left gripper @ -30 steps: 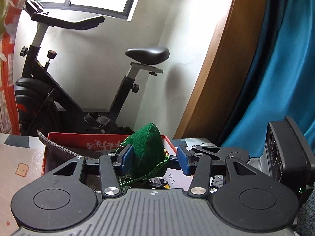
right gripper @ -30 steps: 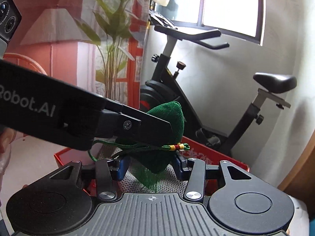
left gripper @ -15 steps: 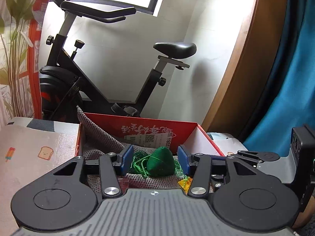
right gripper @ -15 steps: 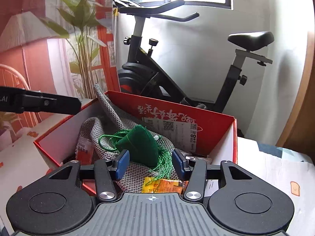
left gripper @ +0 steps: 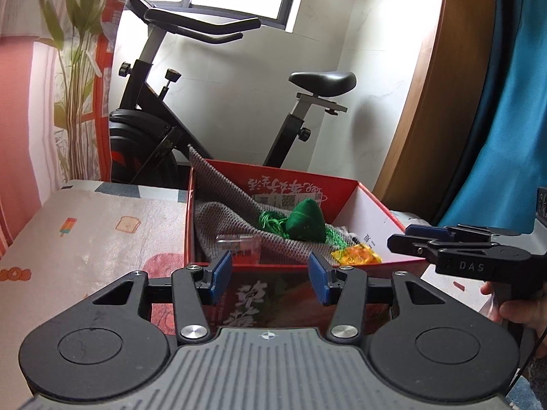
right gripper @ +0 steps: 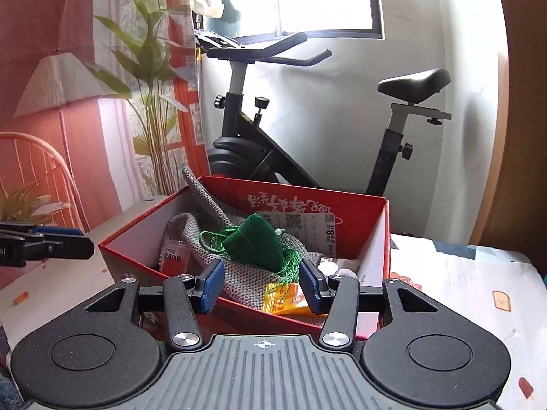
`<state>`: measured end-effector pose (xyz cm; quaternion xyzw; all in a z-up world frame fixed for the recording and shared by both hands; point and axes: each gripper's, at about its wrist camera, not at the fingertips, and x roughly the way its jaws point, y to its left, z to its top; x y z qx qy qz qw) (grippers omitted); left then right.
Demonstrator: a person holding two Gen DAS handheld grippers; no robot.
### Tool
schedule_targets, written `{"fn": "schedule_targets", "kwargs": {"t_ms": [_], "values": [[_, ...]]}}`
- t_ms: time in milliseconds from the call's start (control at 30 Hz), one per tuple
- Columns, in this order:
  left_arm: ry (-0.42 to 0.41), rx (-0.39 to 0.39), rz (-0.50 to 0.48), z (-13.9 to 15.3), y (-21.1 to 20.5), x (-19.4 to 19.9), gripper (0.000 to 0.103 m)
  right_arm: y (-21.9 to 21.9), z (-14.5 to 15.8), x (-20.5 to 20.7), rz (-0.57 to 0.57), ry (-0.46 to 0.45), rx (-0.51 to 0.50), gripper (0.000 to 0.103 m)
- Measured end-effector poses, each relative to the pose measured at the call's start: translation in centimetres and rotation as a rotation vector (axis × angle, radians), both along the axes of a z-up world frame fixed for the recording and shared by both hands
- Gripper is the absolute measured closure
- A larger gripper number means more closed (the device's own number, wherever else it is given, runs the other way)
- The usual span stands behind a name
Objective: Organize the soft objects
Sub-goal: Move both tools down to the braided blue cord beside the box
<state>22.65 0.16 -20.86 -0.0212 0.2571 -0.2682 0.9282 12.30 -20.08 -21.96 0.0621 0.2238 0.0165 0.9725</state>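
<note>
A green fabric pouch (left gripper: 305, 221) with a green cord and tassel lies on a grey knitted cloth (left gripper: 232, 218) inside the red cardboard box (left gripper: 371, 201). The pouch (right gripper: 256, 242) also shows in the right wrist view, on the same cloth (right gripper: 239, 276) in the box (right gripper: 384, 235). My left gripper (left gripper: 270, 278) is open and empty, in front of the box's near wall. My right gripper (right gripper: 261, 285) is open and empty at the box's near rim. Each gripper shows in the other's view, the right one (left gripper: 444, 249) and the left one (right gripper: 41, 244).
The box also holds a yellow snack packet (left gripper: 357, 254), a small clear packet (left gripper: 237, 242) and a white label. It stands on a table with a printed cloth (left gripper: 89, 235). An exercise bike (left gripper: 191, 112) stands behind, a plant (right gripper: 150, 78) at left, a blue curtain (left gripper: 506, 136) at right.
The green pouch was held up between the grippers one second ago; now it lies in the box. Both grippers have drawn back from the box, open.
</note>
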Motion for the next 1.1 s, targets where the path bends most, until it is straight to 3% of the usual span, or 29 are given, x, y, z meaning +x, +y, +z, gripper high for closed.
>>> {"fn": "schedule_targets", "kwargs": {"t_ms": [367, 600, 900, 1100], "values": [[0.171, 0.002, 0.081, -4.3, 0.5, -0.8, 0.051, 1.2, -2.8, -3.2, 0.025, 0.061, 0.000, 0.058], [0.274, 0.005, 0.009, -6.8, -1.9, 0.7, 0.051, 2.0, -7.4, -3.9, 0.085, 0.201, 0.032, 0.058], [0.301, -0.012, -0.084, -8.6, -6.2, 3.0, 0.056, 3.7, -10.7, -4.5, 0.184, 0.303, -0.024, 0.057], [0.279, 0.041, -0.093, -10.2, -8.2, 3.0, 0.057, 3.6, -11.2, -4.1, 0.203, 0.311, -0.038, 0.058]]}}
